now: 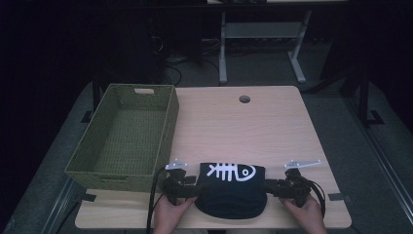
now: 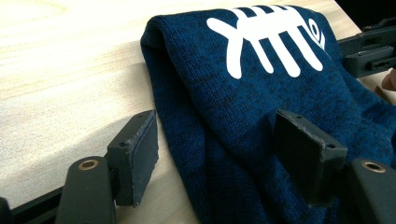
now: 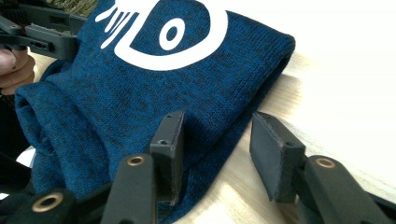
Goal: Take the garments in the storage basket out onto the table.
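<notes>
1. Sitting at the bottom centre of the high view, the folded blue sweater (image 1: 231,190) with its white fish-bone print lies on the table (image 1: 272,126) between the two hands, with the green woven basket (image 1: 127,134) at the left of the frame.
2. Both jaws of the left gripper (image 2: 224,149) stand apart around the sweater's edge: one pad rests beside the fabric on bare wood, the other over the knit, and nothing is pinched.
3. The right gripper (image 3: 215,144) is likewise spread, one jaw over the fabric, the other on the wood beside the fold.
4. Closing from here could catch only the top layer, so the bundle would likely unroll when lifted.
5. Uneven grips on the two sides may tilt the sweater, letting it sag and snag on the basket's rim.
6. A jaw scraping the wood could push the fold away rather than grip it.
</notes>
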The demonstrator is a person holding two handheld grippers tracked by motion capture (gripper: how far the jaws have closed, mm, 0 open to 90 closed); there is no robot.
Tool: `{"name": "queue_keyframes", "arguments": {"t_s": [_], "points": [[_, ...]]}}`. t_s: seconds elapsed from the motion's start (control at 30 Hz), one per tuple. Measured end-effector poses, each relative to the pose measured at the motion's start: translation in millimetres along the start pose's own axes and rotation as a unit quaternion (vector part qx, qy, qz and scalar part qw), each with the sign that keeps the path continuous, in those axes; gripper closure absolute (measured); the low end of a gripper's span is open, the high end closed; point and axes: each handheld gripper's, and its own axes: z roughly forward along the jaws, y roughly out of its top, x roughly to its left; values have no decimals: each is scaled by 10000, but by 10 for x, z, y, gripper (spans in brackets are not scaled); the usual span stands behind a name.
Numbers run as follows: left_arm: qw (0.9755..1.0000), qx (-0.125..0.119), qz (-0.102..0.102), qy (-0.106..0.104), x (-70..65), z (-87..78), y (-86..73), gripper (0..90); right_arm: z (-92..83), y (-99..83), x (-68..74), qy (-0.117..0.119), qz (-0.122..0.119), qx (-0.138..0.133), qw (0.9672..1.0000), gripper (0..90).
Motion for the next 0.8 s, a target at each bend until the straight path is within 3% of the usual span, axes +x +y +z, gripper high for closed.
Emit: {"name": "queue_keyframes", "arguments": {"t_s": [0.27,0.47,0.8], "points": [[9997,50,-132,-210,13,38,17,412,44,8,27,71,23,55,10000,625],[9991,123,-136,-377,6,77,32,567,85,4,57,159,-61,86,9998,719],[9988,64,-135,-458,-11,92,53,726,76,2,60,263,-68,5,9996,810]]}}
